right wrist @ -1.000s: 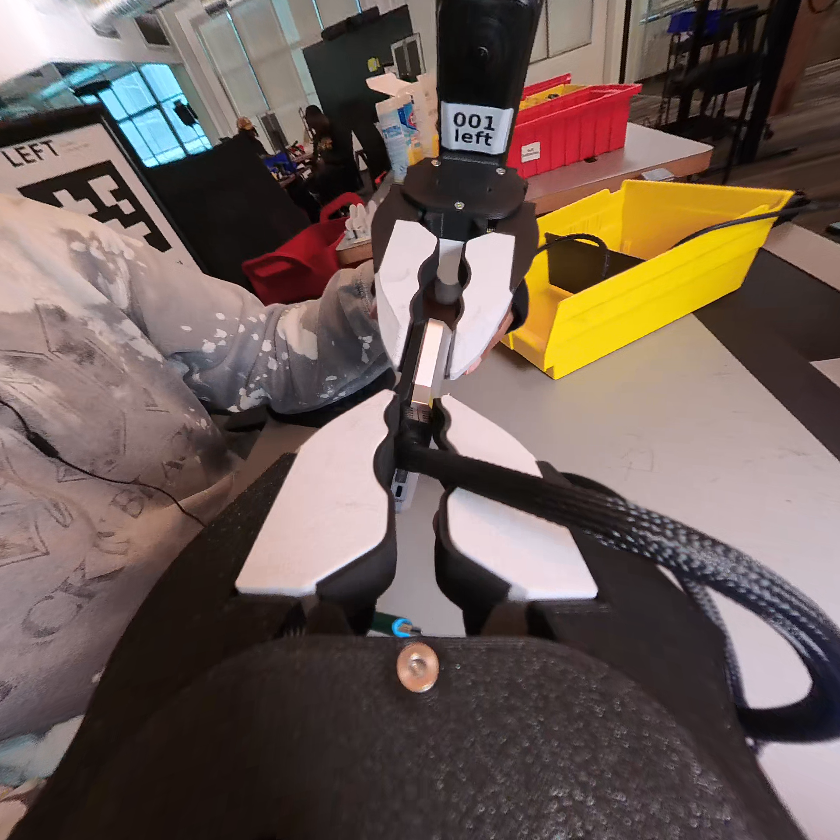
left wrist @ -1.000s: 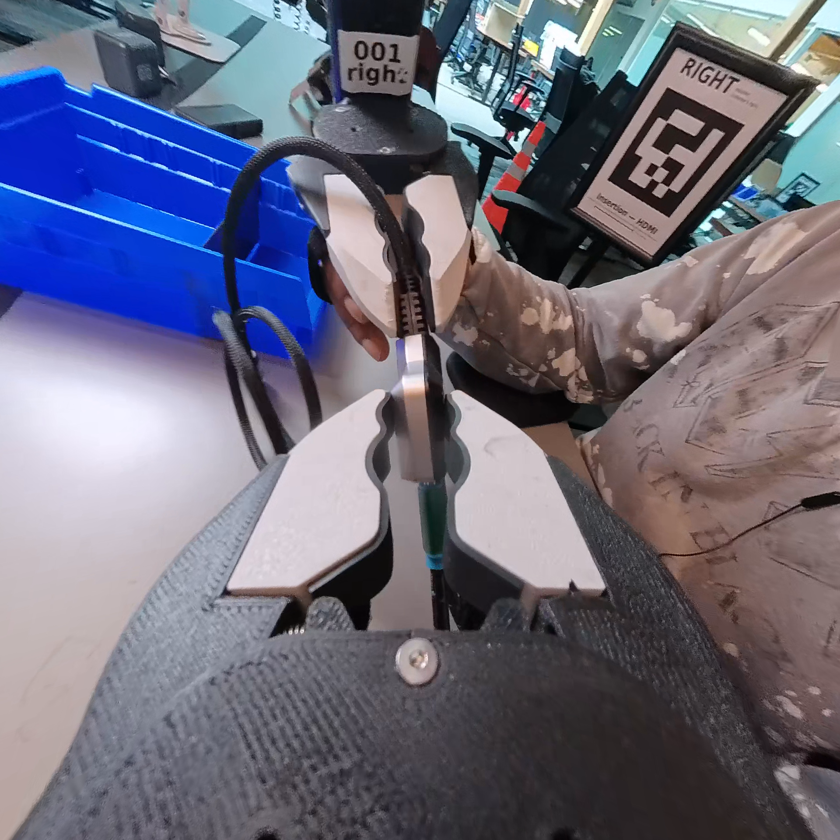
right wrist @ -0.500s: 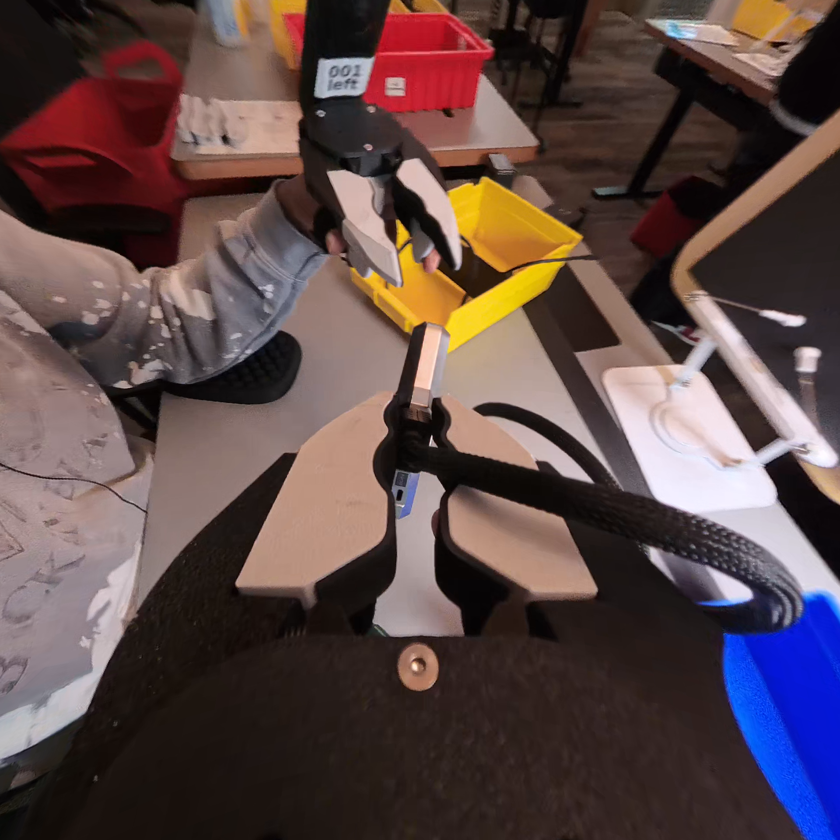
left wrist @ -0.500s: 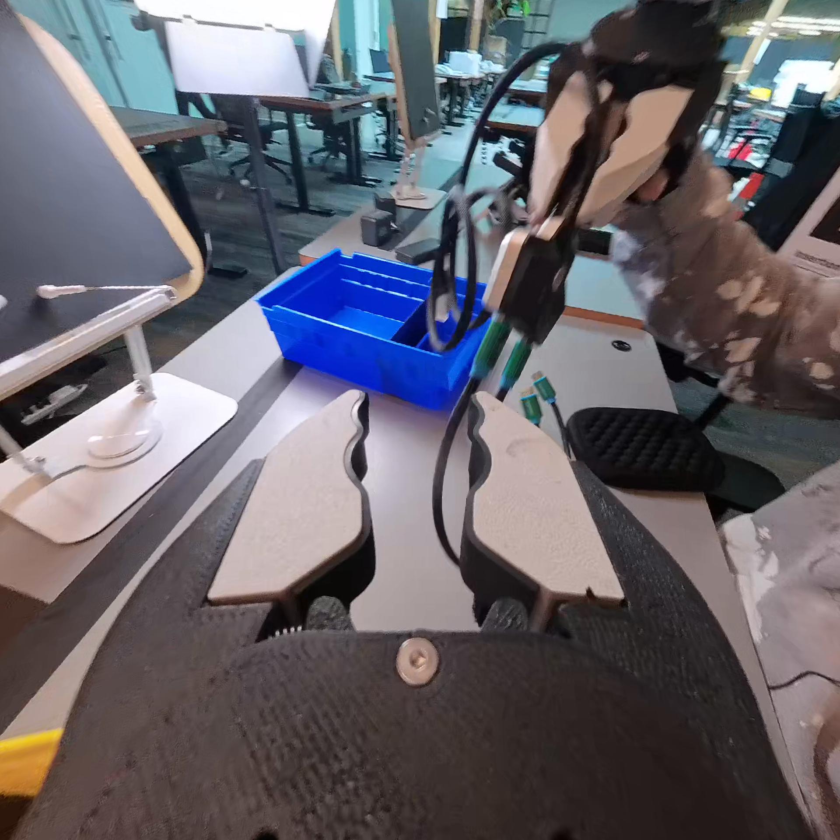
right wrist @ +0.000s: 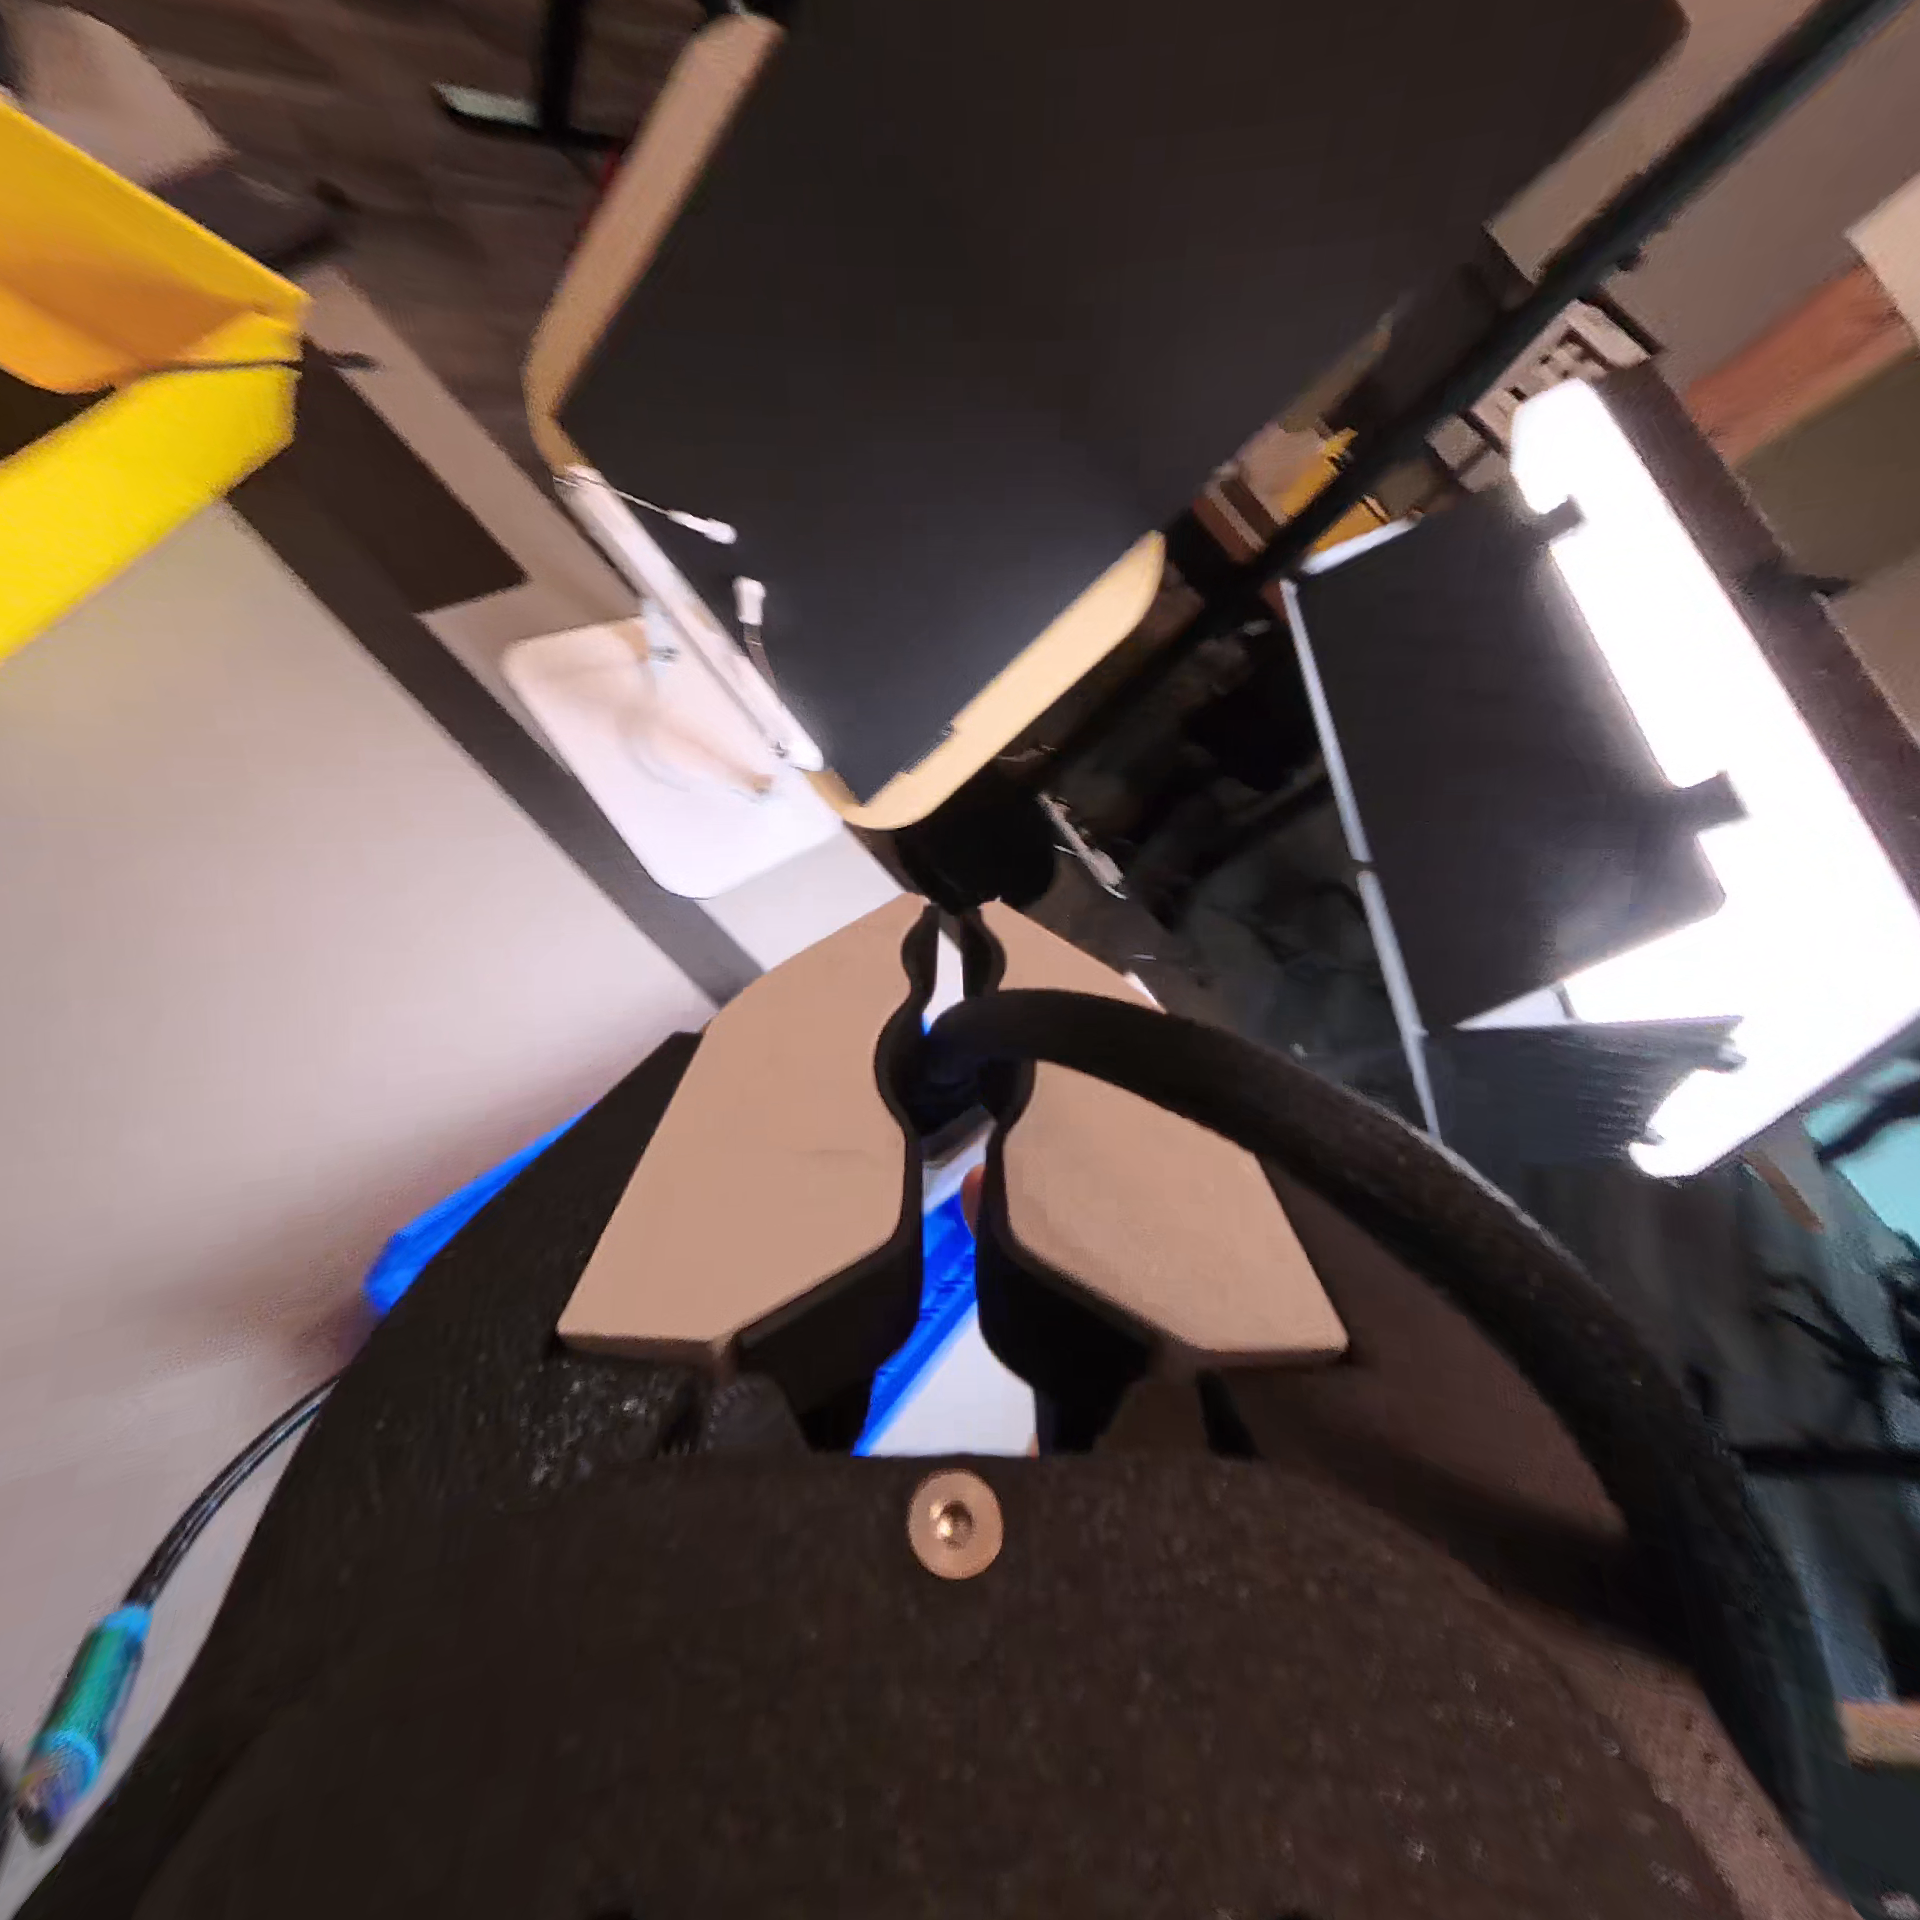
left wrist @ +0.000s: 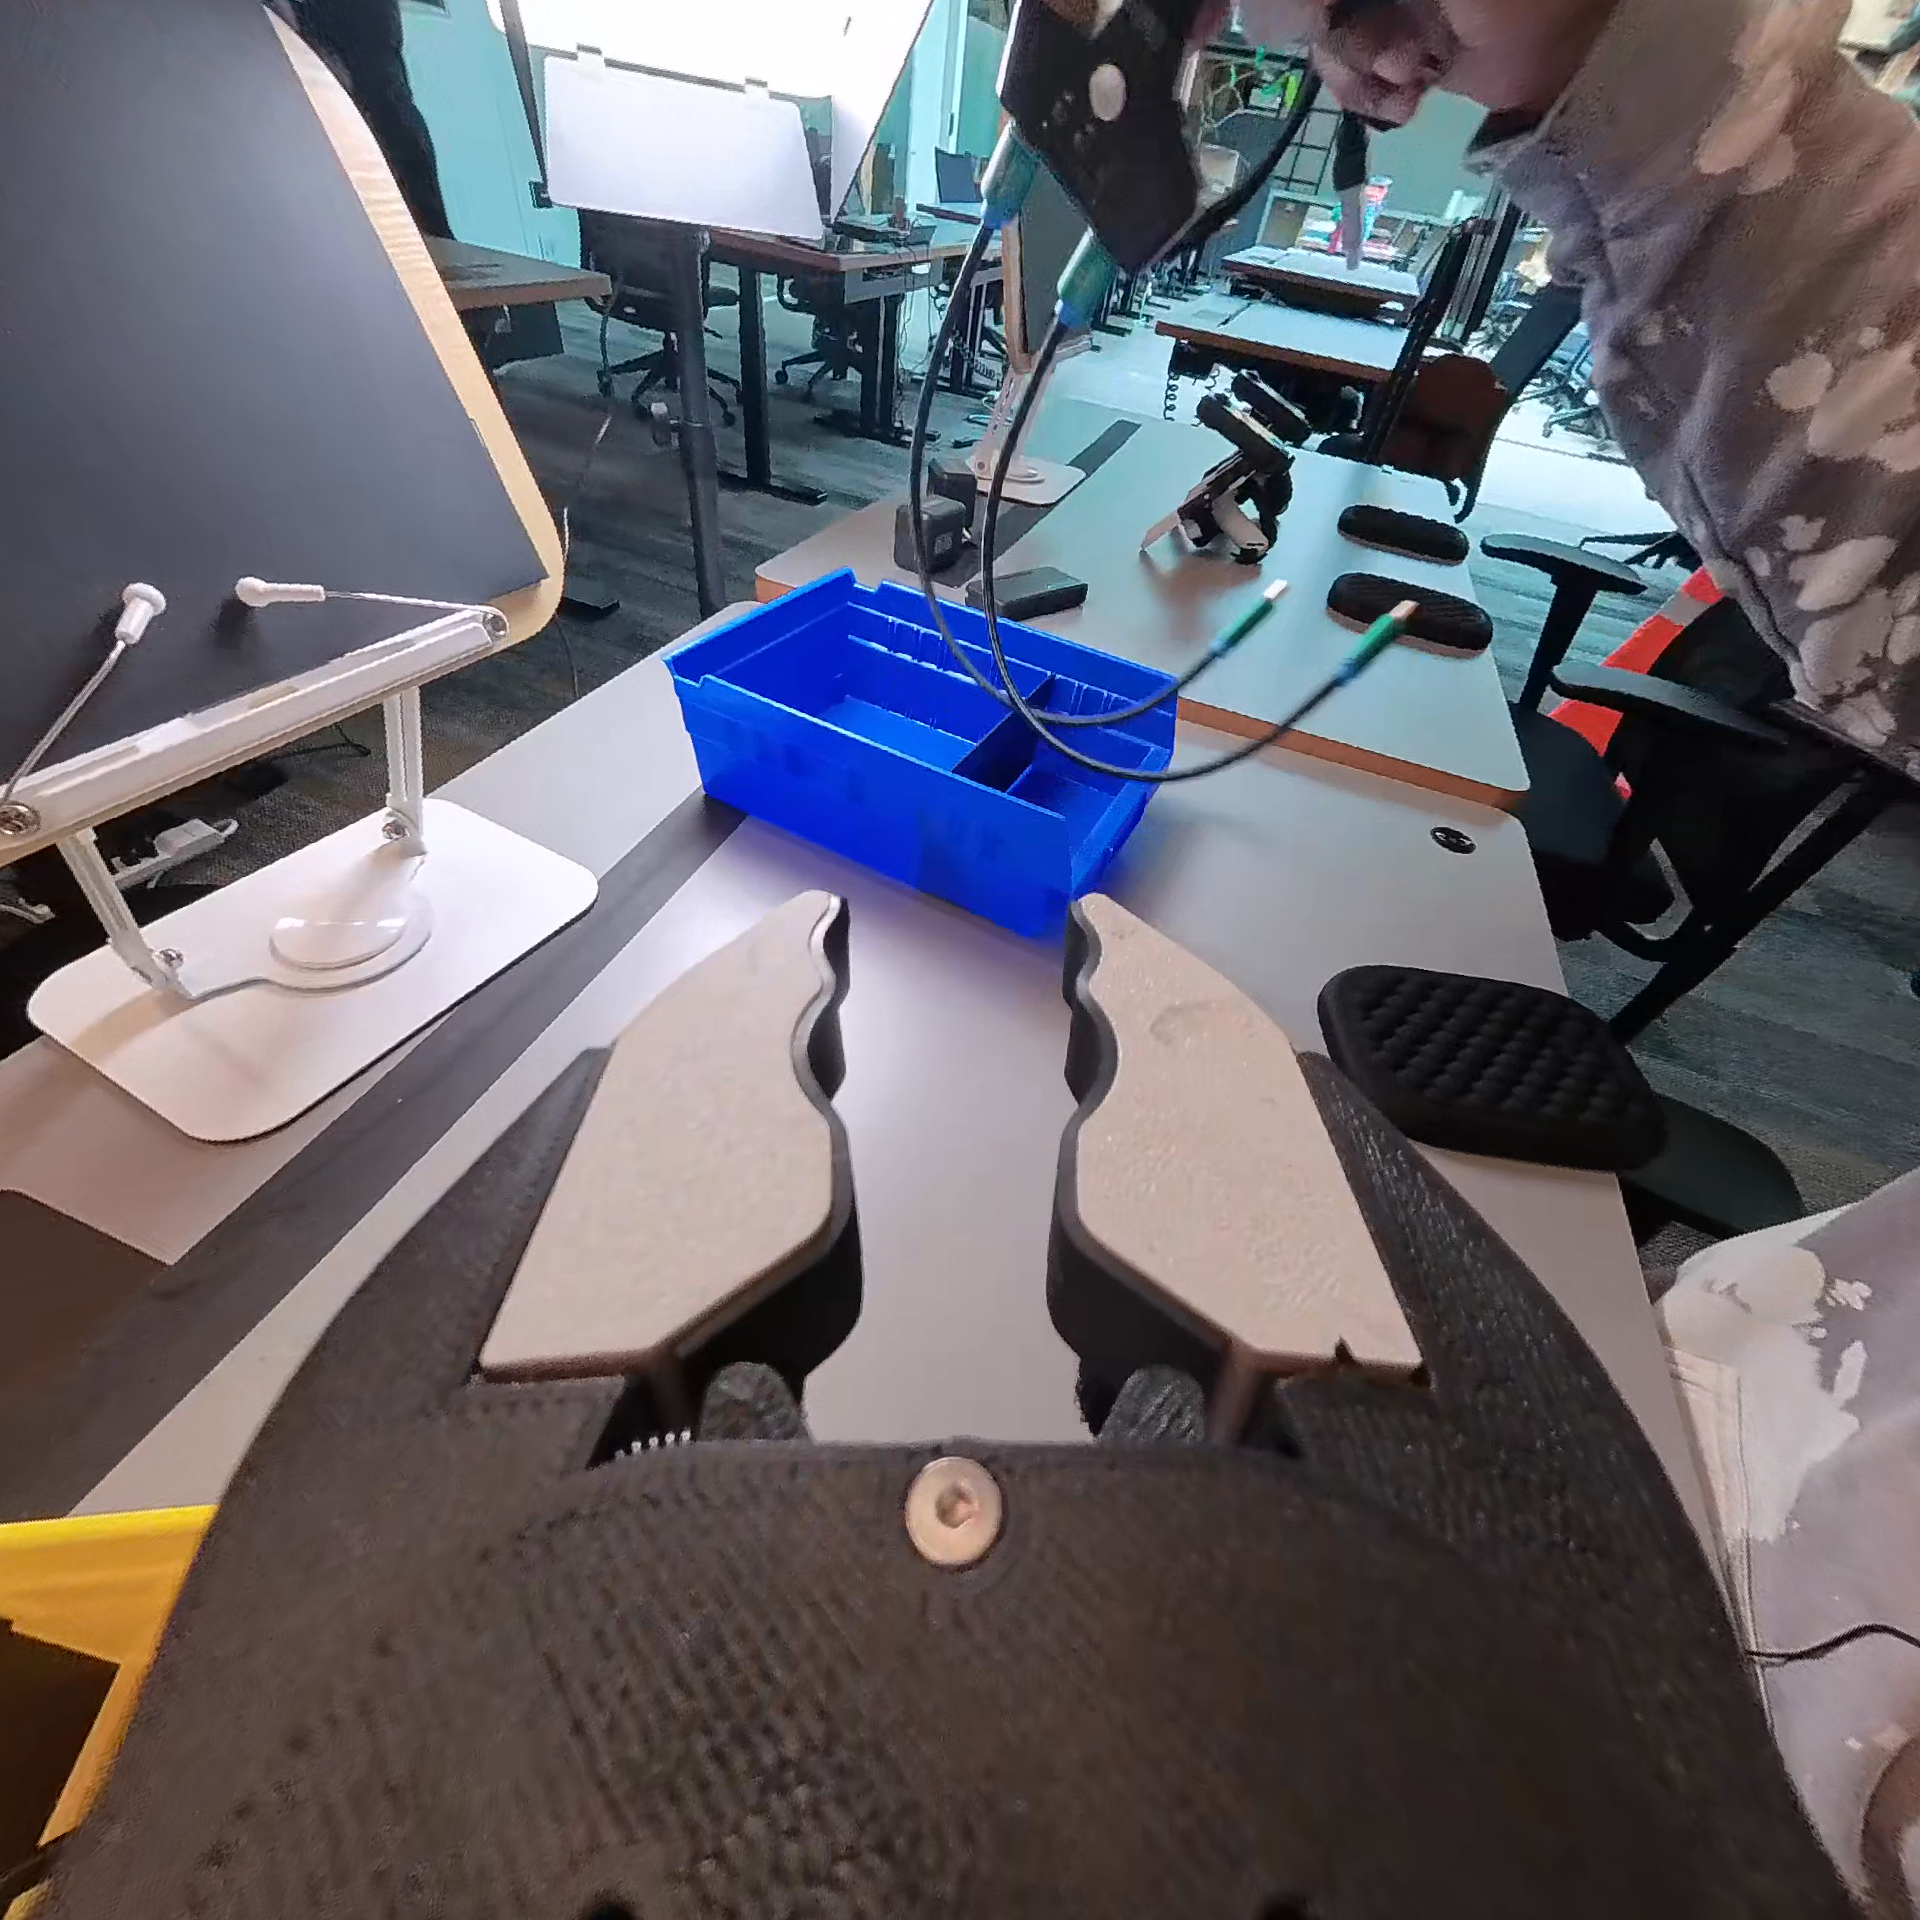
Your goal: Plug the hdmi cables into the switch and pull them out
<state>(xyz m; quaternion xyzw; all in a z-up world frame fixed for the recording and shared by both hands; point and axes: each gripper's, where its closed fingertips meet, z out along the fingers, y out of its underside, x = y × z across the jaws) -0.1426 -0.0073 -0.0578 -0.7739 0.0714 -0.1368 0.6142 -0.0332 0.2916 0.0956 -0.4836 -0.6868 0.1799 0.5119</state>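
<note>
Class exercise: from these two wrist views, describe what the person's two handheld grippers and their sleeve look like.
Both the left gripper and the right gripper share one design: a rough-textured black body with a silver screw at its centre, and two flat, pale grey fingers with wavy black inner edges. The sleeve is grey, mottled with pale bleach-like splotches.
</note>
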